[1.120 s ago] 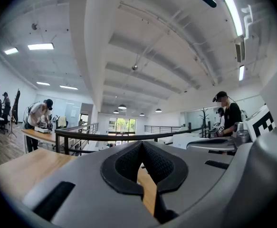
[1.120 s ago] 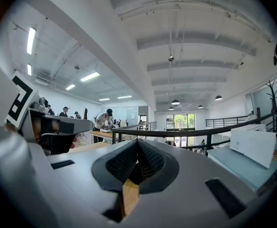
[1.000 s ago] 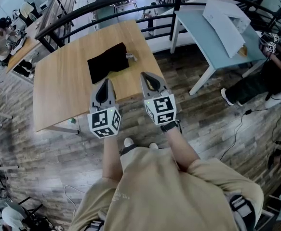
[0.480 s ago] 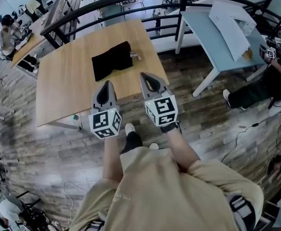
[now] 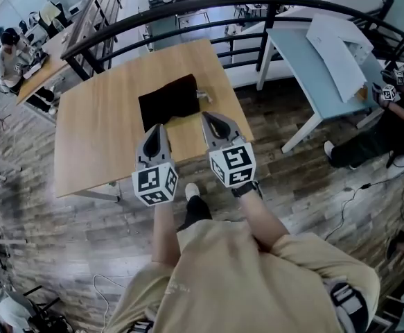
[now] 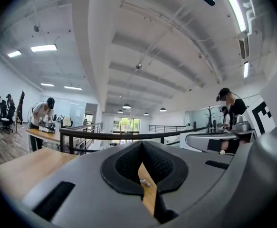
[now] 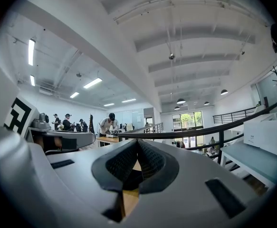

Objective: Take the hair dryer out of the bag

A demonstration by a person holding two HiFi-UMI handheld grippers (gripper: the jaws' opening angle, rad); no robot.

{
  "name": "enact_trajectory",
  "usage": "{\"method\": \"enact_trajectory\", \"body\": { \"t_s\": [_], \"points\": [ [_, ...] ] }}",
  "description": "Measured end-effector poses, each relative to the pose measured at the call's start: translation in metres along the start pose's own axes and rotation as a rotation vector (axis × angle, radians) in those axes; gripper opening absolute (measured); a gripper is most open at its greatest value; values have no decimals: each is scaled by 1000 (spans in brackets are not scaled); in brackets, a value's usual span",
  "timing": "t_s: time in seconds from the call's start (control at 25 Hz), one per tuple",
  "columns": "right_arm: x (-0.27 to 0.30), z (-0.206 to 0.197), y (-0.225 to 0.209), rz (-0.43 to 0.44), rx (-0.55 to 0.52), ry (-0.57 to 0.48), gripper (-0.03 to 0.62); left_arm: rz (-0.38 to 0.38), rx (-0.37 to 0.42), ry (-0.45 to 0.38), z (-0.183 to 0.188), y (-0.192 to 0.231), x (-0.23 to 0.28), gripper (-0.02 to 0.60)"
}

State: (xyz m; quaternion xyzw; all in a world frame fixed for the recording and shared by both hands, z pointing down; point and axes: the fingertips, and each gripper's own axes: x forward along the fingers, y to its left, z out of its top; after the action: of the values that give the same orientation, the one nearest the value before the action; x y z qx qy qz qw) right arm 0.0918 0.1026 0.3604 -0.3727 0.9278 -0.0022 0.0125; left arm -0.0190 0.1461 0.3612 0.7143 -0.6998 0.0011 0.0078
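One bag point(image 5: 168, 101), two tools point(image 5: 156, 127) point(image 5: 207, 116)

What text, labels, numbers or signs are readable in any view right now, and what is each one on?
No readable words or numbers in any view.
Left tool and right tool: square black-and-white marker patterns only, no letters.
Bag: plain black, no label visible.
White box on the blue table: any print is too small to read.

Bare desk point(image 5: 94, 144) lay between the left gripper point(image 5: 154, 127), the right gripper point(image 5: 211, 116) and the bag point(image 5: 168, 101); wide open wood left of bag. Black railing point(image 5: 118, 30) ran just behind desk's far edge.
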Motion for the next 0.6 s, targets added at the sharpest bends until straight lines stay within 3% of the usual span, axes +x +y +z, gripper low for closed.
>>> {"method": "enact_trajectory", "body": {
  "t_s": [0.6],
  "points": [
    [181,6,-15,-33,-21,27,14,-42,-25,-15,16,130,146,11]
  ]
}}
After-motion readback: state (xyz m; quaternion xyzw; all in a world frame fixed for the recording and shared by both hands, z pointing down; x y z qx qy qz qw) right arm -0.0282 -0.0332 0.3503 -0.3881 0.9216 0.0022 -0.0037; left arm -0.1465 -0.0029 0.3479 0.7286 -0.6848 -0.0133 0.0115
